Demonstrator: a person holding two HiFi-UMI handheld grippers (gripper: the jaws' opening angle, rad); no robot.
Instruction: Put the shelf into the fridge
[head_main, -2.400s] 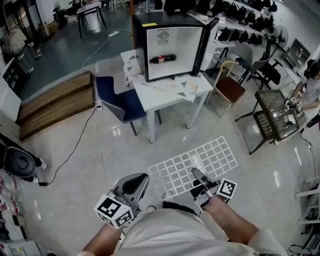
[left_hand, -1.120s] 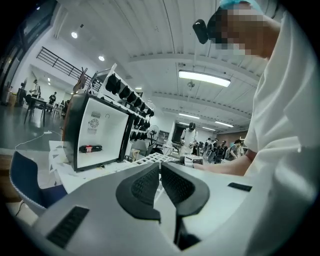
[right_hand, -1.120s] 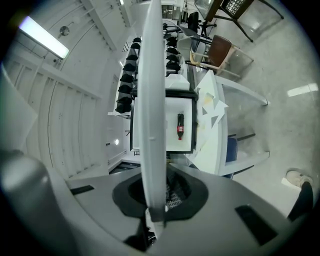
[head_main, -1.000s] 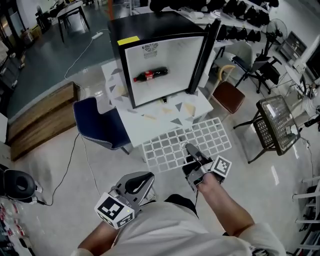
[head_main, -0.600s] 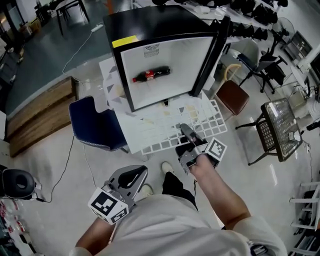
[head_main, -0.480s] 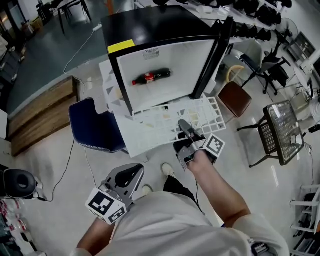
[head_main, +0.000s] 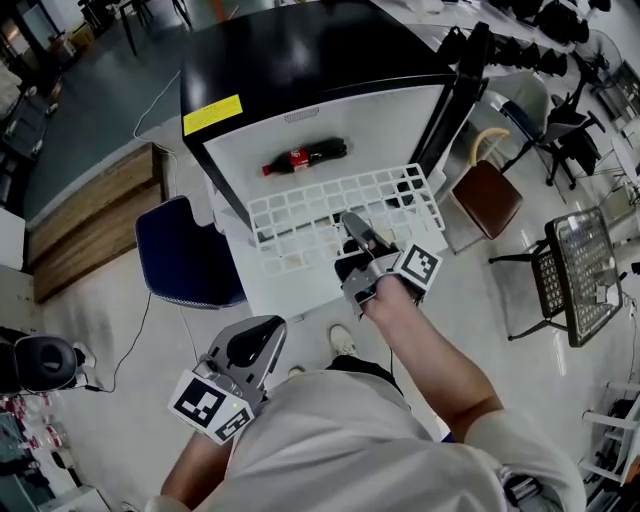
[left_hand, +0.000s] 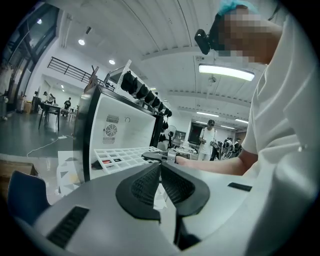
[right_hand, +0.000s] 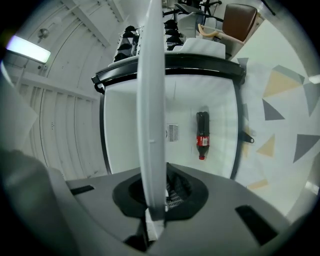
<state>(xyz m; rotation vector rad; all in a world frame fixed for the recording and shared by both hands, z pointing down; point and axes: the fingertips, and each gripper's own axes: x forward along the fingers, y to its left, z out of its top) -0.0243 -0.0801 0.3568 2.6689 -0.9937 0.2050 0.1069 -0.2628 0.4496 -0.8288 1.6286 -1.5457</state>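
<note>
In a large workshop room with a pale glossy floor, a white table carries a black mini fridge. The fridge door stands open at the right, and the white inside is visible. A cola bottle lies on its side in the fridge. A low wooden platform is at the far left, and a wire-mesh stand is at the right.

The right gripper is clamped on the near edge of the white grid shelf. In the right gripper view the shelf appears edge-on between the two pads, with the bottle beyond it. The shelf is in the air above the table, and its far edge is at the open front of the fridge. I cannot tell if this edge is already inside.

The left gripper is low and near the person's body, well apart from the shelf. In the left gripper view its jaws are pressed together with nothing between them.

I count one fridge, one bottle, one shelf, two grippers and two chairs: a blue chair left of the table and a brown chair at its right.
</note>
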